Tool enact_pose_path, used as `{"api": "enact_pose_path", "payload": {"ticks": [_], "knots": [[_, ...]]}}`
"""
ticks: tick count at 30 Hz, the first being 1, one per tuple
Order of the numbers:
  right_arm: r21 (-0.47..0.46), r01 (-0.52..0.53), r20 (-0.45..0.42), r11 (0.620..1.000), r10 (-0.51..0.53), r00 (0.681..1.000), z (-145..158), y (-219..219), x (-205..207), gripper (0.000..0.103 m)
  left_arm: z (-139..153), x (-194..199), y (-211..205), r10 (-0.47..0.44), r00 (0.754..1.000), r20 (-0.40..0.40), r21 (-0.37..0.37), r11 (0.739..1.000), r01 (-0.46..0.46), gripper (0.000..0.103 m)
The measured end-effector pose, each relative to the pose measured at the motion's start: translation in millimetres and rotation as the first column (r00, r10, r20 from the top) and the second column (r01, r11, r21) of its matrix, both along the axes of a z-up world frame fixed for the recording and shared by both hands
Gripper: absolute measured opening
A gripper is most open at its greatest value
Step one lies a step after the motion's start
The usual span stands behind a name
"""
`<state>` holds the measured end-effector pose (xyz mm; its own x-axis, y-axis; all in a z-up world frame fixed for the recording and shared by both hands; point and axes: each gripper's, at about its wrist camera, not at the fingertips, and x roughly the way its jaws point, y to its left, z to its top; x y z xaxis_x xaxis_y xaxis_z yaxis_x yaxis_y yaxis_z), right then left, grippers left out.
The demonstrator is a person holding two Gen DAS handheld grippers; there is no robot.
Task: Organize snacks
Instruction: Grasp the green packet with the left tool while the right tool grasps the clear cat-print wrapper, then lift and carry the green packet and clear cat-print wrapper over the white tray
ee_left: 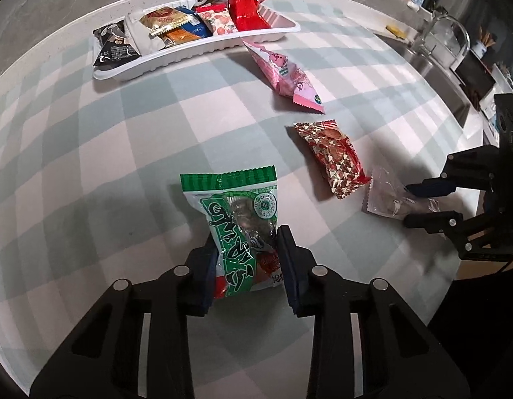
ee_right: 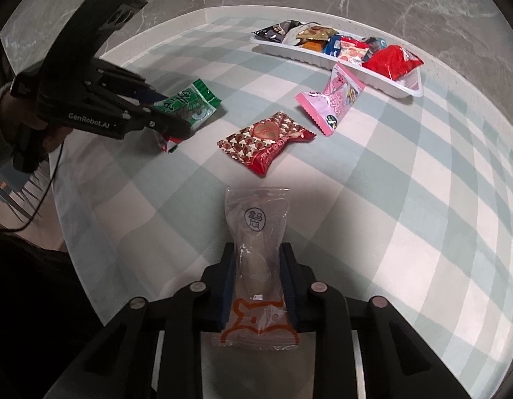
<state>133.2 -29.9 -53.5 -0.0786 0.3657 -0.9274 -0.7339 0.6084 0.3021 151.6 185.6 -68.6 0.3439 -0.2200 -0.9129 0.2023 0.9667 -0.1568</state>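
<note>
My left gripper (ee_left: 248,259) is shut on a green and white snack packet (ee_left: 238,219) that lies on the checked tablecloth; its blue pads squeeze the packet's lower half. From the right wrist view the same left gripper (ee_right: 176,116) and green packet (ee_right: 191,103) show at the left. My right gripper (ee_right: 256,276) is shut on a clear plastic snack packet (ee_right: 256,232) with an orange print. In the left wrist view that right gripper (ee_left: 412,201) pinches the clear packet (ee_left: 386,196) near the table's right edge.
A white tray (ee_left: 196,53) holding several snacks sits at the far side; it shows again as the tray (ee_right: 412,88). A pink packet (ee_left: 286,73) and a red heart-print packet (ee_left: 332,158) lie loose between tray and grippers. A sink and tap (ee_left: 446,30) stand beyond the table's right edge.
</note>
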Motion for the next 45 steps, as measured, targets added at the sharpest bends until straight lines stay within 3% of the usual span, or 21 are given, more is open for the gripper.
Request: {"api": "enact_pose_path", "payload": {"ticks": [12,45], "knots": [[0.06,0.093,-0.072,0.994,-0.088,0.994,9.9,-16.6,12.2,0.028,9.5,-2.8,-0.8,0.018,1.0,0.024,-0.019,1.0,-0.017,0.027],[0.155,0.223,-0.121,0.962,-0.206,0.971,25.0,-22.5,60.1,0.028,33.8,16.8,3.1,0.031,0.996,0.087,-0.062,0.998,-0.025,0.027]]}}
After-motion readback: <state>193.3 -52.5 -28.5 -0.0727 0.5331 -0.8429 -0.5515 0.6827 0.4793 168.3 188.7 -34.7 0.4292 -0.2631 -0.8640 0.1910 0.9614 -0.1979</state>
